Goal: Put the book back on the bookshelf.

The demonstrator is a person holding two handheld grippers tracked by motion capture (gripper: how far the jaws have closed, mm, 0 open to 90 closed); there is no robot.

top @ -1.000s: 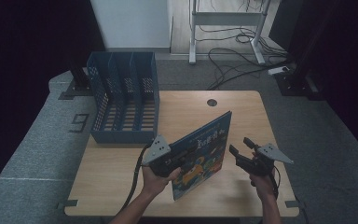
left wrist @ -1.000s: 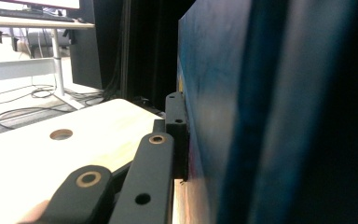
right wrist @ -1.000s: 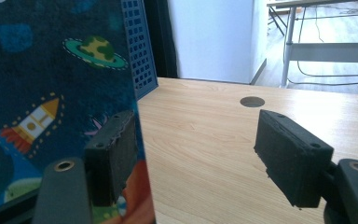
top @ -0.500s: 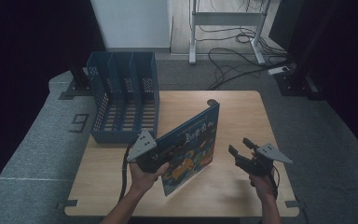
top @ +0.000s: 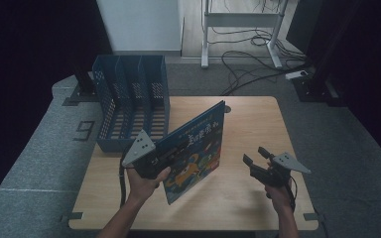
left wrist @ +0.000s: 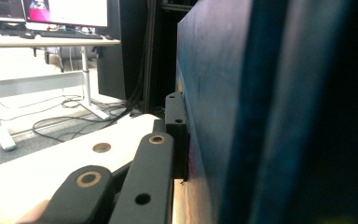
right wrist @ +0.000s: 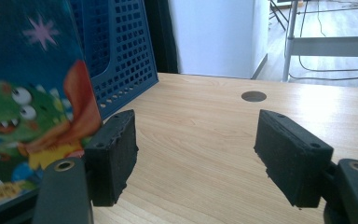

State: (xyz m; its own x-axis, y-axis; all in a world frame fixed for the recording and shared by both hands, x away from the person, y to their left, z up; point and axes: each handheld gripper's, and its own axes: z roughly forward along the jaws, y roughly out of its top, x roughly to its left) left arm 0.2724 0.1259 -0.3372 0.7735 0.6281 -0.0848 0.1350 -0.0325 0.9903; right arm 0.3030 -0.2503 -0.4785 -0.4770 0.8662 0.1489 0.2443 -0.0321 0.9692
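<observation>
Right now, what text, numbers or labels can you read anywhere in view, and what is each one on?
"9": large number on the grey floor mat left of the table.
Title on the picture book cover held by the left gripper: large characters, too blurred to read.
Monitor screens in the left gripper view: nothing legible.

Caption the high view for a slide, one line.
Left gripper lifts a picture book on edge beside the blue file rack; right gripper waits open.
</observation>
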